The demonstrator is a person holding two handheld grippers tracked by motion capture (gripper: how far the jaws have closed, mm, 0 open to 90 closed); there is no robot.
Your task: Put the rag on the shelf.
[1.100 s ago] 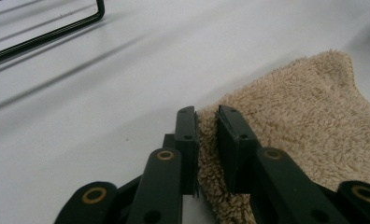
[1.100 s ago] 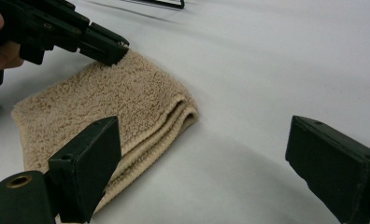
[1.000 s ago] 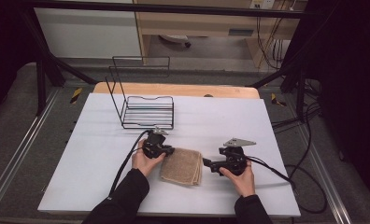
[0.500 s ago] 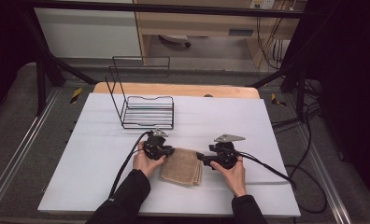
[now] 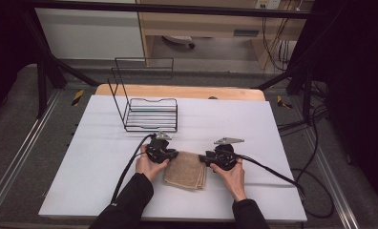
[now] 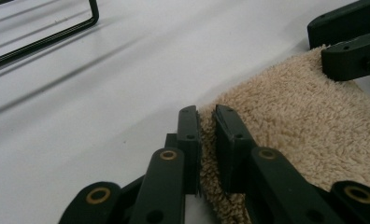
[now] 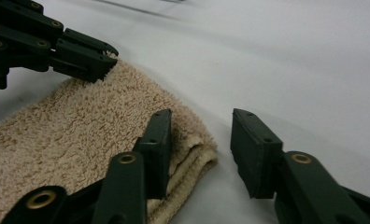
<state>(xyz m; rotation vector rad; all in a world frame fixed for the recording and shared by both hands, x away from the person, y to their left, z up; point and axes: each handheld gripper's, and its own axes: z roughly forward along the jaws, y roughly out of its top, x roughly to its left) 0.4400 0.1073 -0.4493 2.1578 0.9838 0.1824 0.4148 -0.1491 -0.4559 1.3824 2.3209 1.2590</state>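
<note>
A lab: black frame (image 5: 48, 71), trailing cables (image 5: 316, 143), white table (image 5: 273, 133).

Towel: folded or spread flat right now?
Folded. In the right gripper view the towel shows stacked layers at its near corner; from the high view it is a compact rectangle on the table.

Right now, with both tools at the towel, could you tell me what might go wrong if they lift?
1. The right tool is open, with one jaw on the towel and the other off its corner; a lift now would likely leave that side behind.
2. The left tool pinches only a thin edge, which may slip out.
3. The towel is folded, so a grip on the top layer alone could let it fall open.
</note>
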